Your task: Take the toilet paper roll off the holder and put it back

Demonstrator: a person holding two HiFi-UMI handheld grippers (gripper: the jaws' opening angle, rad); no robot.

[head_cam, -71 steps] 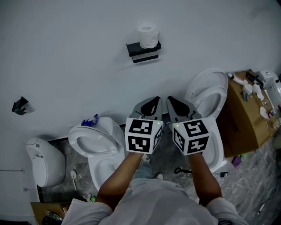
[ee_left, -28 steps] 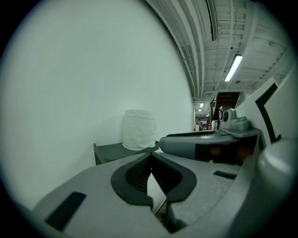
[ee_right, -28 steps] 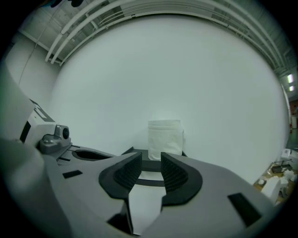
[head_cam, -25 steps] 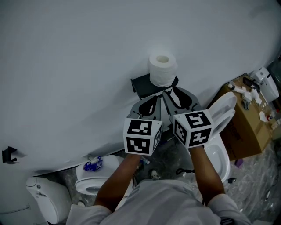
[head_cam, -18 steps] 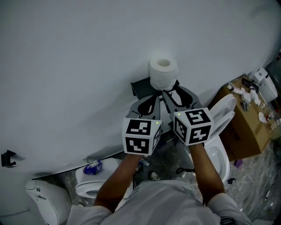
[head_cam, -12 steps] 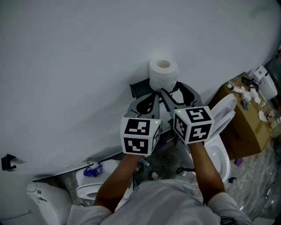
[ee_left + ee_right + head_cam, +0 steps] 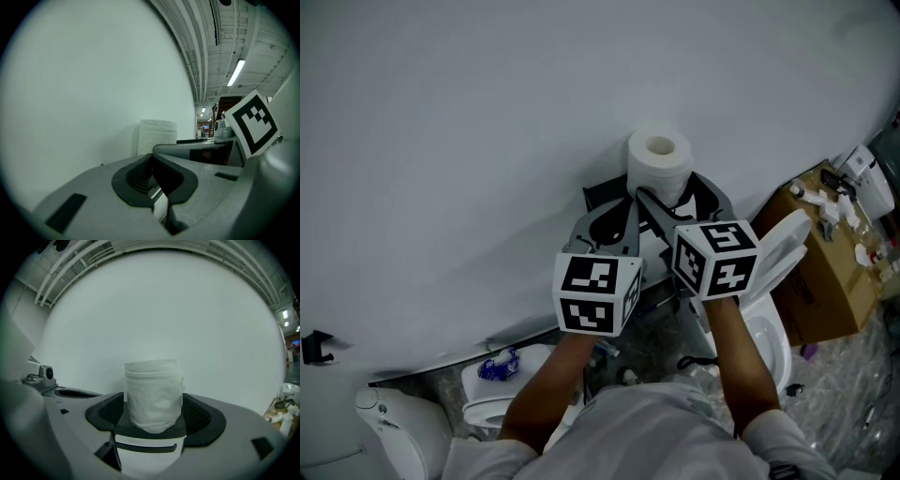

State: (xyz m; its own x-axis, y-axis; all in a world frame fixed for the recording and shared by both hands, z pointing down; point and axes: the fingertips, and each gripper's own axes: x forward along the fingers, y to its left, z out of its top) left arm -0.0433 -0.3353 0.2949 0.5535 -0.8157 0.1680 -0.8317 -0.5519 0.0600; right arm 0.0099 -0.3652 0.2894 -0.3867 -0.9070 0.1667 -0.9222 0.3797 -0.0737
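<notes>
Nearest the body, left gripper [image 7: 153, 161]: jaws closed together, nothing held.
Right gripper [image 7: 153, 416]: jaws just spread wide, now set either side of the roll, ungripped.
Toilet paper roll [image 7: 153, 392]: upright on the holder [image 7: 600, 195], reached since earlier.

The right gripper [image 7: 153, 417] had moved in on the toilet paper roll [image 7: 661, 161], and its jaws had just opened around it.

Left gripper [image 7: 626, 201] and right gripper [image 7: 678, 199]: grey moulded shells with black ribbed pads [image 7: 105, 416]. Each carries a white cube [image 7: 598, 292] printed with black square markers. Wearer: pale short-sleeved shirt [image 7: 647, 441].
</notes>
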